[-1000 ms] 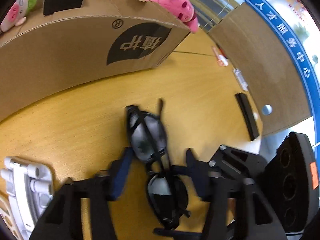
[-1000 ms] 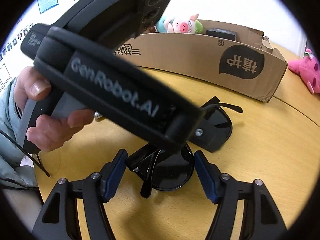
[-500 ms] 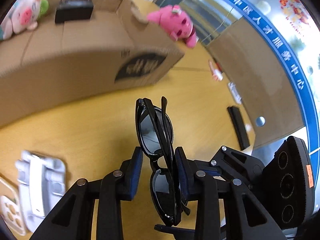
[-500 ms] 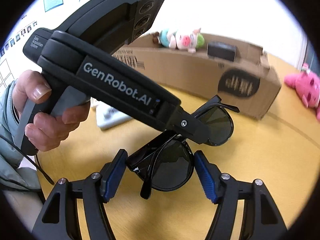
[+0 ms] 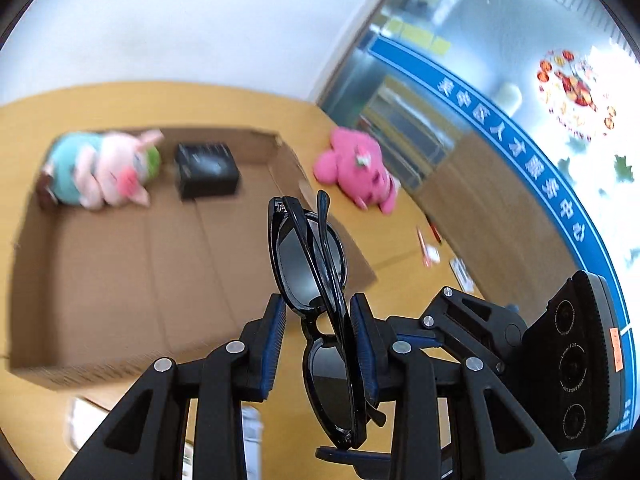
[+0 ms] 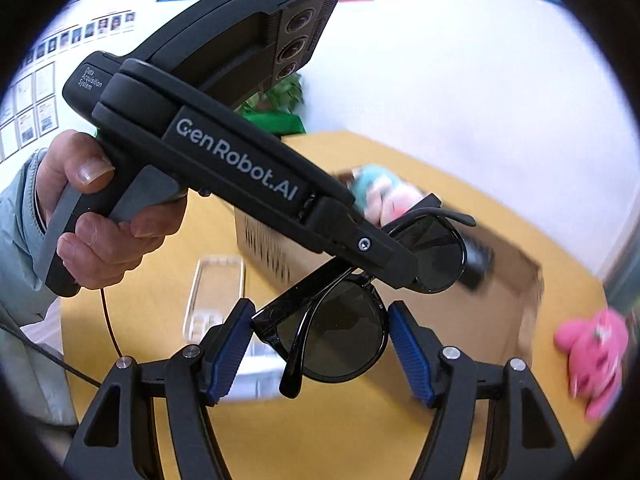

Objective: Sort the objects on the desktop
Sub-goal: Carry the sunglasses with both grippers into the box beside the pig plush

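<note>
Left claw (image 5: 318, 344): pinches the sunglasses (image 5: 316, 280) at the bridge.
Right claw (image 6: 320, 350): pinches one lens.
Your step: carry them level over the box (image 5: 120, 264), release gently.

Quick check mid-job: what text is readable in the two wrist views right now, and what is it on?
"GenRobot.AI": side of the left tongs' body.
"Data Acquisition System": its rear end.
Blue wall band: white Chinese characters, too blurred to read reliably.
Wall papers, cardboard box print: unreadable.
</note>
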Demonstrator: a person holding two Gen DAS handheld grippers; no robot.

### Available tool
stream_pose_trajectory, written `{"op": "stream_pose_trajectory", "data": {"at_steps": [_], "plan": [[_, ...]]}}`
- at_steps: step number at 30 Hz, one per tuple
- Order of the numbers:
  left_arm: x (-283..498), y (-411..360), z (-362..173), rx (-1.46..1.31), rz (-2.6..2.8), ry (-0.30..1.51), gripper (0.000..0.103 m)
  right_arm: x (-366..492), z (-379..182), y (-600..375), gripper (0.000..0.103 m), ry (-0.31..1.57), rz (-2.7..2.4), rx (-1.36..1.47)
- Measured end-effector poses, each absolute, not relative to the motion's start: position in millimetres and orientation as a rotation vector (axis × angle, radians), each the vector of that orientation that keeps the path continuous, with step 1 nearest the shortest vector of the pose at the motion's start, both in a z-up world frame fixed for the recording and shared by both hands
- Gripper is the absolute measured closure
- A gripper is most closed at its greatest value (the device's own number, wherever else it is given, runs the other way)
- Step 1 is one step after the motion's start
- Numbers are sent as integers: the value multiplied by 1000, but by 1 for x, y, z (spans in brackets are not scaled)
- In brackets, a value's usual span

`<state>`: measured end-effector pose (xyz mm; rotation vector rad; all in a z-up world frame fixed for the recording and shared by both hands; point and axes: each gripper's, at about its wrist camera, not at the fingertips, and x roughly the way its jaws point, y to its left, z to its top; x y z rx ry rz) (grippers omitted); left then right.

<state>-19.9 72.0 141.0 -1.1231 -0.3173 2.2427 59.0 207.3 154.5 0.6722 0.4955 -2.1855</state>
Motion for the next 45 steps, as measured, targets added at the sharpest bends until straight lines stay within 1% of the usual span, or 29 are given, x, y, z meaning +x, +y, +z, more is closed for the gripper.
{"op": "stream_pose_trajectory", "data": {"at_steps": [4,7,14,19,31,35,39,42,45], "plan": [[-38,47,161,-1096,2291,-323,68,37,176,184,35,505,-2156,619],[-55,26,170,-1093,2300,-361,68,17,187,166,35,511,-2130,600],[-96,-13,164,-1145,2334,-414,69,-35,190,129,35,483,-2059,633],[-127,-38,139,-1232,2336,-463,69,-75,172,105,35,432,-1997,694],[-190,-84,49,-1480,2280,-571,69,-155,98,58,35,290,-1839,949],[-200,-93,28,-1555,2271,-562,69,-178,77,42,35,248,-1762,1052],[-206,-90,17,-1612,2285,-491,71,-199,59,31,35,174,-1677,1156],[-209,-86,12,-1644,2276,-460,73,-208,50,26,35,157,-1650,1180],[-210,-78,8,-1677,2307,-385,73,-214,41,22,35,151,-1633,1204]]}}
